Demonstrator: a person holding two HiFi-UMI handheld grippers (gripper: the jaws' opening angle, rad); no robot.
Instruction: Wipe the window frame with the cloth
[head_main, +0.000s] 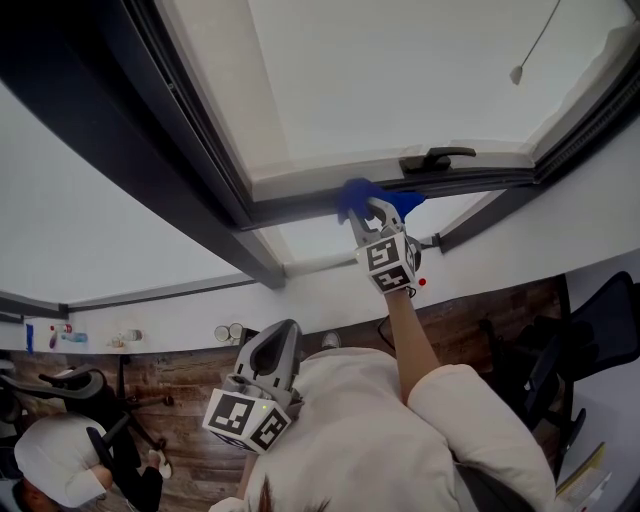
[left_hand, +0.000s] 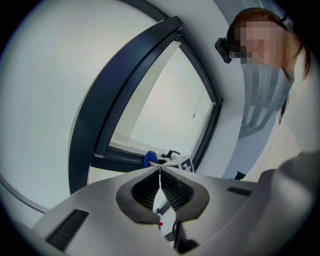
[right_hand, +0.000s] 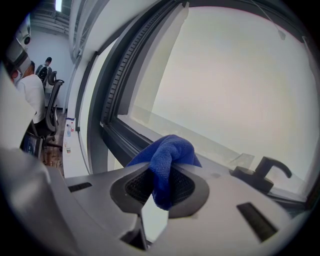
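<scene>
Two tongs, one working: the right tongs (right_hand: 161, 172) are clamped on the bunched blue microfibre cloth (right_hand: 169, 150), held against the bottom rail of the dark grey metal window frame (head_main: 290, 208), just left of the black lever handle (head_main: 436, 158). The left tongs (left_hand: 160, 169) hang closed and empty. The wiping step seems under way; the next move calls for sliding the cloth along the rail with steady pressure.
</scene>
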